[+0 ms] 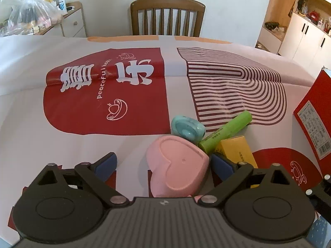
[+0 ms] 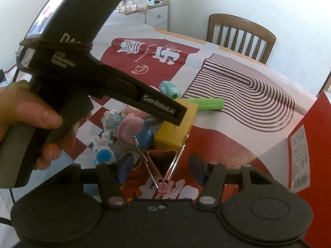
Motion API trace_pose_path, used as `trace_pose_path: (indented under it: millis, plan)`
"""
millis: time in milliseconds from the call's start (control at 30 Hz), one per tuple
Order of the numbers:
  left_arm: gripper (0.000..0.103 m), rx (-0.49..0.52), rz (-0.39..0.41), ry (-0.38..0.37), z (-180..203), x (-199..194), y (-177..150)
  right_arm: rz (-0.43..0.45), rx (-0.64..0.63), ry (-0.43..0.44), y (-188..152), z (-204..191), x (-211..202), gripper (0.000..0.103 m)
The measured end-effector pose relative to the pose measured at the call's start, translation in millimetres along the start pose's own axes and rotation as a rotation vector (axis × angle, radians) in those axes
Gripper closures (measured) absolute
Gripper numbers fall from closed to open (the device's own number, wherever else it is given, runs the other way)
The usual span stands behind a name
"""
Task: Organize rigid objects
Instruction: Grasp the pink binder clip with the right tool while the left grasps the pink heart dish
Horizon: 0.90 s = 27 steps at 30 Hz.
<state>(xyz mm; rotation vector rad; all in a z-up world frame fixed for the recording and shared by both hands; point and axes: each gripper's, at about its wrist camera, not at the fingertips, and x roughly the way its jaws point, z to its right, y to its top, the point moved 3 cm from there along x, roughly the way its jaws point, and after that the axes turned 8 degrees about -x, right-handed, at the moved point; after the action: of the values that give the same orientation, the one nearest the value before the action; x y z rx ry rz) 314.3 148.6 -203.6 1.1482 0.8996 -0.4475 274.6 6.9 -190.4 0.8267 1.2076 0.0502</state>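
Observation:
In the left wrist view, my left gripper (image 1: 163, 163) is open with a pink heart-shaped box (image 1: 178, 167) between its blue pads, closer to the right pad; I cannot tell if it touches. Behind it lie a teal tape dispenser (image 1: 187, 128), a green tube (image 1: 225, 132) and a yellow box (image 1: 235, 150). In the right wrist view, my right gripper (image 2: 160, 168) is open around a pink binder clip (image 2: 161, 165) lying on the cloth. The yellow box (image 2: 175, 128), green tube (image 2: 209, 103) and teal dispenser (image 2: 169, 88) lie beyond. The left gripper's body (image 2: 82, 62) fills the upper left.
A red carton (image 1: 316, 119) stands at the right edge of the table; it also shows in the right wrist view (image 2: 310, 148). Small blue and pink toys (image 2: 115, 130) lie left of the clip. A wooden chair (image 1: 167, 16) stands behind the table.

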Motion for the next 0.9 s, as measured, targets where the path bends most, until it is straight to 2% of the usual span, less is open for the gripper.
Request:
trace_pose_path:
  millis: [133,267,567,900]
  plan:
    - [0.023,0.014,0.004,0.000,4,-3,0,-0.009,0.004,0.001,-1,-1,3,0.053]
    - [0.035,0.027,0.013,-0.012,6,-5,0,-0.011,0.014,0.000,-1,1,3,0.064]
    - [0.035,0.003,0.026,-0.014,1,-12,1,0.004,0.025,-0.002,-1,0,-4,0.070]
    - [0.036,-0.039,0.068,-0.028,-7,-42,6,0.059,0.054,-0.032,-4,5,-31,0.074]
